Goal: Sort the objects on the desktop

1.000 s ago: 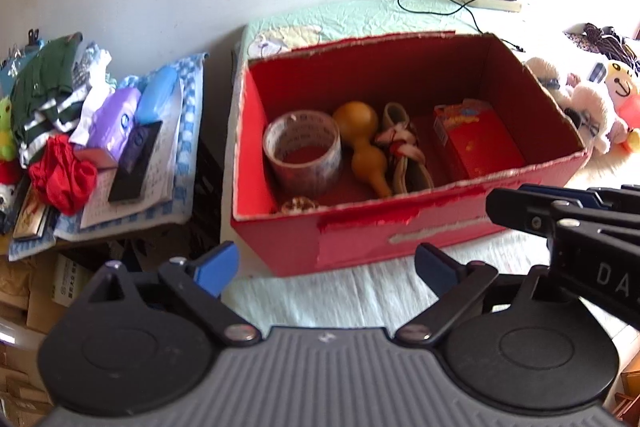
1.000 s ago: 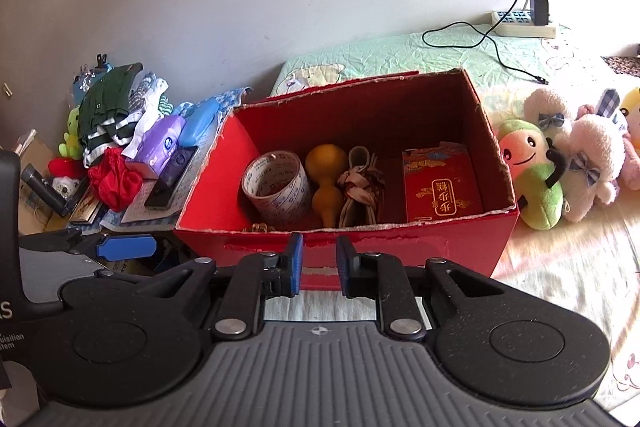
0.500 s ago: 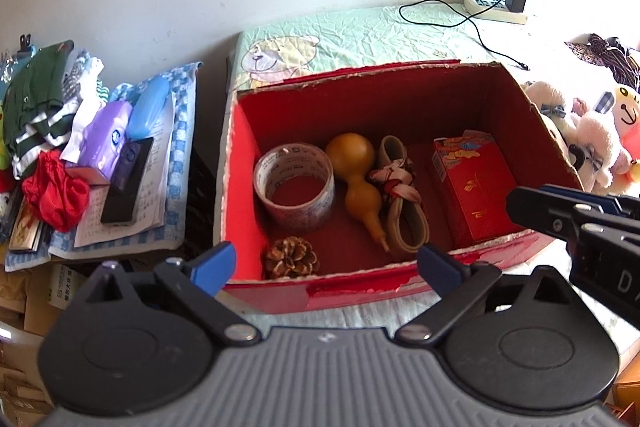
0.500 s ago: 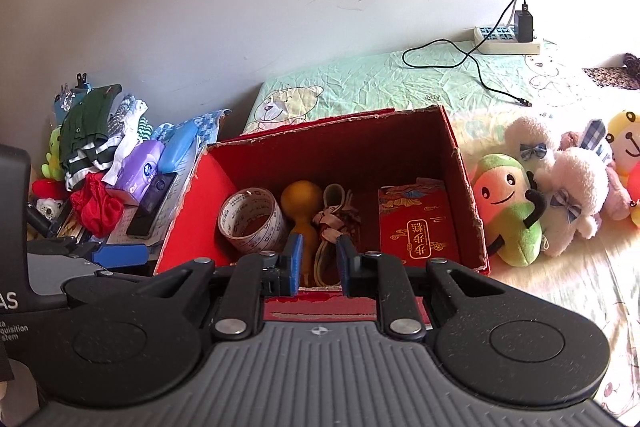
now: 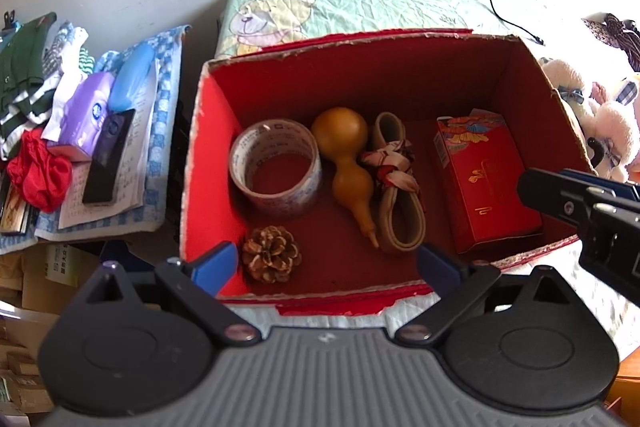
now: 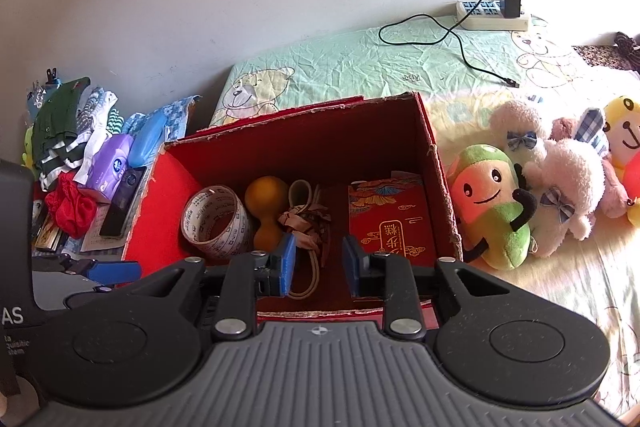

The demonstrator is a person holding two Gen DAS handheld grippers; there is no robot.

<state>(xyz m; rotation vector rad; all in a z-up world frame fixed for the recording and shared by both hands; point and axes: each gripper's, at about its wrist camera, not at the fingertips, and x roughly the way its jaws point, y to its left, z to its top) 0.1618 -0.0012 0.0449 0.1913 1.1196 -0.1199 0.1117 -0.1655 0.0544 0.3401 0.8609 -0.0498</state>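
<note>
Left wrist view: left gripper, fingers spread wide and empty, hovers above red box; pine cone at seven o'clock inside; right gripper, slightly parted and empty, could snag the near wall.

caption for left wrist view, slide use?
Open left gripper above red box holding tape, gourd, pinecone.

The left tongs hang wide apart, empty, over the near wall of the red box. Inside lie a tape roll, gourd, pine cone, strap and red packet.
</note>
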